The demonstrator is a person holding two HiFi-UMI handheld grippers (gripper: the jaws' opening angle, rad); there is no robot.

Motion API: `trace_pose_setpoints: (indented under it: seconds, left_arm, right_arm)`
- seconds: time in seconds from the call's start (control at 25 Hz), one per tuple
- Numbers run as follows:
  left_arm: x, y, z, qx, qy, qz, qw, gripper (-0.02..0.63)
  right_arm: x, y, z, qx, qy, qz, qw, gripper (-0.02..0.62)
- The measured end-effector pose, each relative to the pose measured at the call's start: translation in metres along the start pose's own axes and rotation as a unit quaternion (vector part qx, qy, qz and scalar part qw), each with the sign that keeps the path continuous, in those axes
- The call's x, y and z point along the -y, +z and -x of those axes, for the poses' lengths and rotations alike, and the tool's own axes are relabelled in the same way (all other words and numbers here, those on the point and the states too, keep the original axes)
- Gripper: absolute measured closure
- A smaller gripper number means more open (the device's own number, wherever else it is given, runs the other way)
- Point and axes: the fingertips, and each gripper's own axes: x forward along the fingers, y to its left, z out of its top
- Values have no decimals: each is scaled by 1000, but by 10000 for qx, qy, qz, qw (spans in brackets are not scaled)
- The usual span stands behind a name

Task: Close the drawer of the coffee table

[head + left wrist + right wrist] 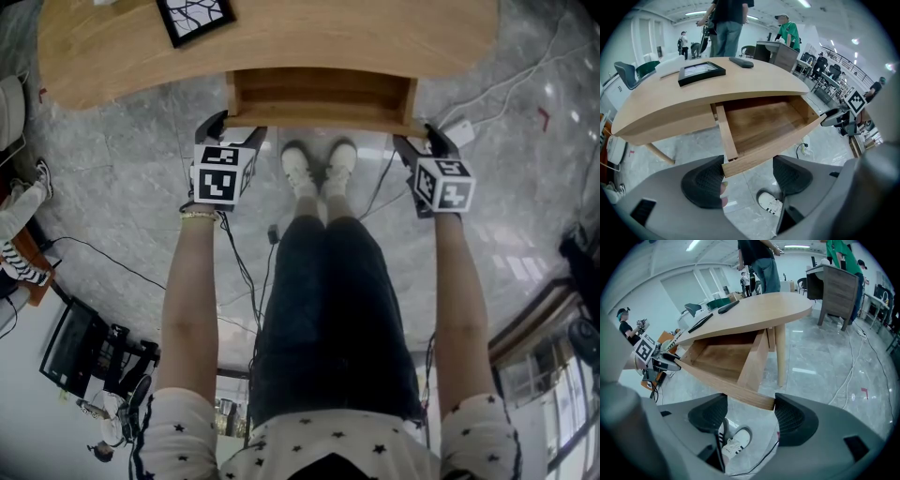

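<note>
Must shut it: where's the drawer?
Head view, top centre: open light-wood drawer jutting from the wooden coffee table, between left hand-held gripper and right hand-held gripper.

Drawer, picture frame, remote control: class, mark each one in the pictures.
drawer (764, 123), left gripper view, bare inside floor
picture frame (701, 71), left gripper view, glass middle
remote control (741, 62), left gripper view, middle
</note>
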Motion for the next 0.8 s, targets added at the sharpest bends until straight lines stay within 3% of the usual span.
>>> trace_pose_setpoints:
  seconds: [0.8]
  left_arm:
    - [-12,30,-7,149,23,4,9999,282]
  right_arm:
    - [10,34,-5,180,-50,30,9998,285]
